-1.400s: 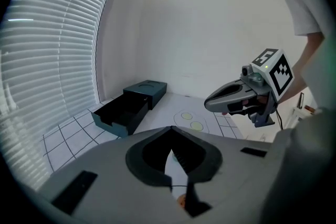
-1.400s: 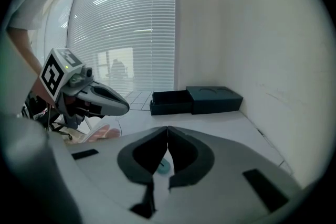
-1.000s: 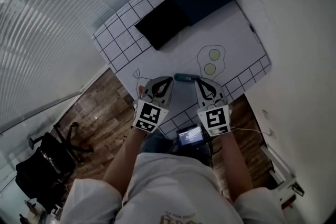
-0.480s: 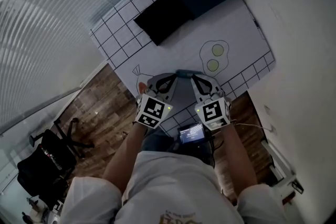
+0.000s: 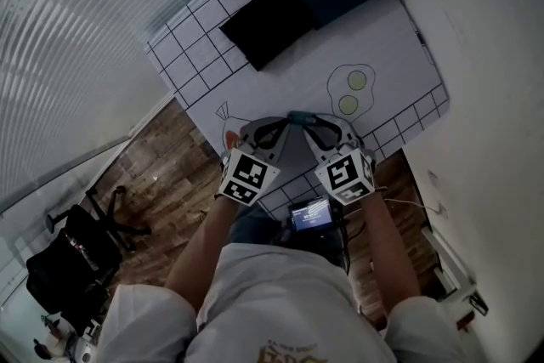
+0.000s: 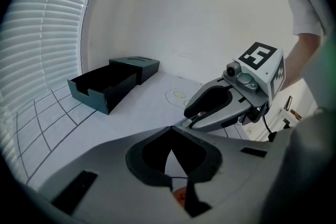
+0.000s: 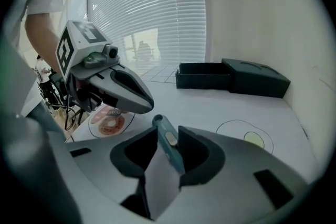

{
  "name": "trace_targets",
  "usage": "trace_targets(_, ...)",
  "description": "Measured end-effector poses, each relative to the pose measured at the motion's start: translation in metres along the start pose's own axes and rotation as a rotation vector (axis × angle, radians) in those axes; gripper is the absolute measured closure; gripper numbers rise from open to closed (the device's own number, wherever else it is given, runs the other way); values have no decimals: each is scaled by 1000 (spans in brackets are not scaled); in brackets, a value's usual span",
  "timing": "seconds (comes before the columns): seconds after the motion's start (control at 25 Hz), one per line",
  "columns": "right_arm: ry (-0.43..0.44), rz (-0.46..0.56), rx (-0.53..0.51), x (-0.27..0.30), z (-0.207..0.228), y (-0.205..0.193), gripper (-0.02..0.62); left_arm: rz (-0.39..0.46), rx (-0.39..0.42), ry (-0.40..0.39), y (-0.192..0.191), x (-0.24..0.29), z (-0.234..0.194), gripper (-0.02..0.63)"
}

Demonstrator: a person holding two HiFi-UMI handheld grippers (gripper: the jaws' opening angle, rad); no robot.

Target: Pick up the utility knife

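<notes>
Now: a gridded white mat (image 5: 280,85) covers the table. A dark open box (image 5: 263,28) sits at the far end, well apart from the work.

The left gripper (image 5: 283,123) has its jaws together with nothing in them, tips just beside the right gripper (image 5: 310,125). The right jaws are opening, astride the utility knife (image 5: 297,116), which lies flat on the mat near its front edge.

Risks, as I judge them:
- The two grippers are crowded, so a close or a lift could bump the left one.
- The knife lies slantwise in the gap, nearer one pad. Closing may swivel or skid it along the smooth mat instead of pinching it.

Views:
- Head view gives the layout, but the knife is a mere sliver there.
- Right gripper view shows the knife between the pads, pale slider uppermost.
- Left gripper view shows its own shut tips and the right gripper's flank. I cannot make out the knife in it.
</notes>
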State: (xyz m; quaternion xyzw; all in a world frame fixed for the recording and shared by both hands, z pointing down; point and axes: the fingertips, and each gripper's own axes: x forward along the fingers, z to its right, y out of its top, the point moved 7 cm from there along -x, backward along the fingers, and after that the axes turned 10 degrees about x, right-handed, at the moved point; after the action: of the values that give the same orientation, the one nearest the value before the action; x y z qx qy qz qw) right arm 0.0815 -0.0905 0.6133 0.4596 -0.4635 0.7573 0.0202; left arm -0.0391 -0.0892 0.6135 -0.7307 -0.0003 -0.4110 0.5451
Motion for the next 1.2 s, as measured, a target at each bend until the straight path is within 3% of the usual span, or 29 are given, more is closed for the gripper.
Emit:
trace_targets(0.32,46,-62,-67,13,5,1,451,-11,-25,-10,-4,4,-7,600)
trace_targets(0.64,88,-234,-238,27,5,3,427,-19,-33,-28,-4,11,-11,600)
trace_targets(1.04,107,-248,-231,28,3,3,457,-20,-48,-34,-4,14,-16,600)
trace_targets(1.2,96,-228,-179,26,3,3,459,-11,-56,-28,-4,11,-18,600)
